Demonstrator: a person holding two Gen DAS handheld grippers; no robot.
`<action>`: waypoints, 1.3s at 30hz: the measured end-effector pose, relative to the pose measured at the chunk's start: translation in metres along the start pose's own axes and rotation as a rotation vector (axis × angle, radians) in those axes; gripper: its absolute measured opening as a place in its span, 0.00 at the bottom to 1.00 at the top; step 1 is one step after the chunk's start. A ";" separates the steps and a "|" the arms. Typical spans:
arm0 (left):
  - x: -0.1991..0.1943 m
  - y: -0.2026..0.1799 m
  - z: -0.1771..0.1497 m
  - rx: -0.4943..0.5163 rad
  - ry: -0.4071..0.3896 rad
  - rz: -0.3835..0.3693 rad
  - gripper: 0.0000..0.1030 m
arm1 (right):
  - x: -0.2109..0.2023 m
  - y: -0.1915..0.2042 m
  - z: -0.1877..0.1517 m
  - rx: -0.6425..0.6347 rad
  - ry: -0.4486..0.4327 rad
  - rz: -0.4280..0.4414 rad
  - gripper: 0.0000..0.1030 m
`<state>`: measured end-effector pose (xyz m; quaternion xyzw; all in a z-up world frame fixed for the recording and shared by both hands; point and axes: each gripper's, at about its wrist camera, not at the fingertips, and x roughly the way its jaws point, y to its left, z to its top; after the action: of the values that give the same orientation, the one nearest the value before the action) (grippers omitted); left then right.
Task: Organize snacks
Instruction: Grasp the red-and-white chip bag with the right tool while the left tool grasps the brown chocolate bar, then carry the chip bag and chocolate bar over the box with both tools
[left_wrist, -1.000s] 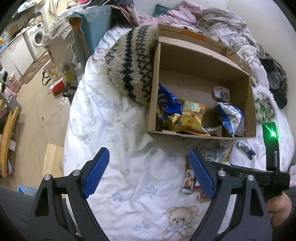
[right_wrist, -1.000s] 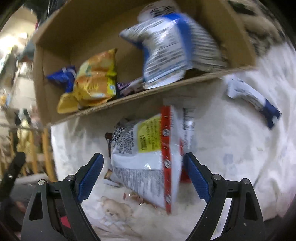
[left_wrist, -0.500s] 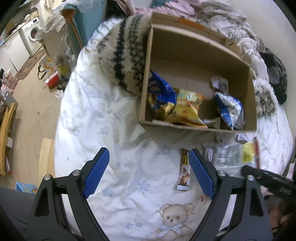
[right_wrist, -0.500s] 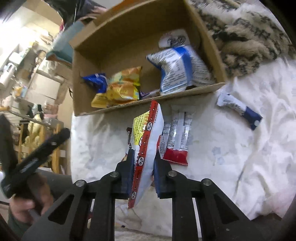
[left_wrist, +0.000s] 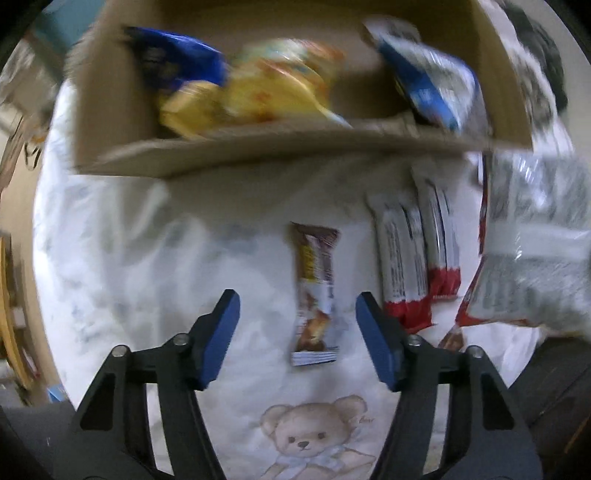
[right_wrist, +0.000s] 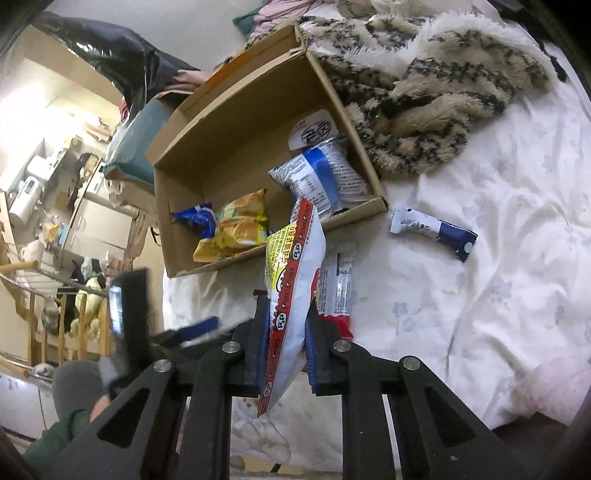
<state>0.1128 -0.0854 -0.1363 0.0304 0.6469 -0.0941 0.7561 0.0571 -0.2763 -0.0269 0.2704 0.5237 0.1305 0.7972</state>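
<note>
Snack bags (right_wrist: 236, 225) in box (right_wrist: 229, 147), bar (left_wrist: 316, 291) on bedding (left_wrist: 147, 258) before box, btwn fingers (left_wrist: 373, 332)

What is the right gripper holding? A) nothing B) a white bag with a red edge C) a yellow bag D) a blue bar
B: the right gripper is shut on the white bag with a red edge, lifted in front of the cardboard box.

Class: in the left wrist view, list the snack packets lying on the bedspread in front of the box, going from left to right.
Brown chocolate bar → first white-and-red bar → second white-and-red bar → large silver-and-red bag, held up at the right edge.
</note>
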 end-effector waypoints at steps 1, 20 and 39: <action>0.005 -0.003 0.000 0.016 0.015 -0.004 0.37 | 0.001 0.000 0.000 0.004 -0.002 0.006 0.17; -0.057 0.040 -0.032 -0.110 -0.132 0.074 0.14 | 0.014 0.036 -0.005 -0.123 0.015 0.067 0.17; -0.133 0.072 -0.042 -0.243 -0.352 0.097 0.14 | -0.039 0.059 0.004 -0.184 -0.194 0.294 0.17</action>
<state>0.0661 0.0054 -0.0178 -0.0467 0.5094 0.0172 0.8591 0.0490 -0.2488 0.0379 0.2813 0.3853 0.2663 0.8376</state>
